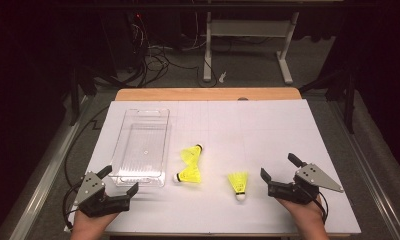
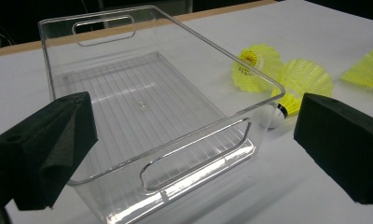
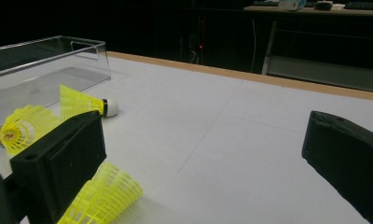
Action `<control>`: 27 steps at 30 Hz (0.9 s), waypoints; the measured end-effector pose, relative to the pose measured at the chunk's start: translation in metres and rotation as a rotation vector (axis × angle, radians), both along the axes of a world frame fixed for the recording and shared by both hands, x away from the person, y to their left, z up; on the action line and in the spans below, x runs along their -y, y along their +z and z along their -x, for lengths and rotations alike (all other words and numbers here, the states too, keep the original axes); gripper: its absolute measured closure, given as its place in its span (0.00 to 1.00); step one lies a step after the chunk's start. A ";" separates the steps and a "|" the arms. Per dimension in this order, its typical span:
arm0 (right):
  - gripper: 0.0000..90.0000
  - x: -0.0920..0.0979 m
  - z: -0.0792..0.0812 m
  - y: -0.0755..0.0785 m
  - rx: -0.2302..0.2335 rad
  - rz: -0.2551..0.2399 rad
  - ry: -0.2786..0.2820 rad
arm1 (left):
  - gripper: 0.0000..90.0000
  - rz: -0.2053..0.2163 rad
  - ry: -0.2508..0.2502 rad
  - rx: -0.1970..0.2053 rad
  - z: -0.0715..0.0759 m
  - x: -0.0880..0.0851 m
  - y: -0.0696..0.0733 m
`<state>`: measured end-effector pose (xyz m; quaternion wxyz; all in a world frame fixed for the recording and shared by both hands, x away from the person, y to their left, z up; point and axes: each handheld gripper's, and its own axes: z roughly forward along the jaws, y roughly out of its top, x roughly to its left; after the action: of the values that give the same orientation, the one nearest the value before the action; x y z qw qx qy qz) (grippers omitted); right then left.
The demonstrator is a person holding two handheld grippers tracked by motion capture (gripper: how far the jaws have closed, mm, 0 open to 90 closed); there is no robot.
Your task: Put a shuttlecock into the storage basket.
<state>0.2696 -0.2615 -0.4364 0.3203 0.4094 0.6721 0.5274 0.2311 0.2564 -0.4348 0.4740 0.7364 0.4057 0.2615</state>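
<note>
While both grippers rest wide open, three yellow birdies lie on the table (image 1: 288, 125).
One birdie (image 1: 238, 184) sits just beside the right gripper (image 1: 278, 173); the clear box (image 1: 140, 145) is near the left gripper (image 1: 119, 181).

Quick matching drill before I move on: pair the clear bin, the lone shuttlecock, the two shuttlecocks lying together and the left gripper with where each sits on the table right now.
Things:
1. clear bin
2. lone shuttlecock
3. pair of shuttlecocks
4. left gripper

Places:
A. just left of the right gripper
B. at the near left corner of the table, jaws open
C. on the left half of the white tabletop, nothing inside
D. side by side just right of the bin

Pairs: 1-C, 2-A, 3-D, 4-B
</note>
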 end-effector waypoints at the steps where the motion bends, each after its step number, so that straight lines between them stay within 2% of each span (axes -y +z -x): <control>1: 0.00 0.000 0.000 0.000 0.000 -0.002 -0.001 | 0.01 -0.007 0.001 -0.002 0.001 0.000 0.001; 7: 0.00 0.002 0.001 -0.001 -0.005 -0.004 0.000 | 0.01 0.006 0.003 -0.029 0.003 -0.003 0.009; 13: 0.00 0.002 0.002 -0.001 -0.011 -0.006 -0.003 | 0.01 -0.053 -0.023 -0.112 0.005 -0.002 0.014; 14: 0.00 0.001 0.002 -0.002 -0.013 -0.003 -0.003 | 0.01 -0.061 -0.027 -0.142 0.005 -0.003 0.014; 15: 0.00 0.001 0.002 -0.002 -0.013 -0.003 -0.003 | 0.01 -0.061 -0.027 -0.142 0.005 -0.003 0.014; 20: 0.00 0.002 0.002 -0.002 -0.014 -0.003 -0.007 | 0.01 -0.094 -0.026 -0.199 0.004 -0.003 0.009; 27: 0.00 0.005 0.003 -0.001 -0.015 -0.011 -0.013 | 0.01 -0.111 -0.014 -0.254 0.004 -0.006 0.002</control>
<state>0.2668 -0.2667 -0.4377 0.3165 0.4191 0.6690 0.5259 0.2273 0.2620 -0.4328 0.3793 0.7915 0.4421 0.1850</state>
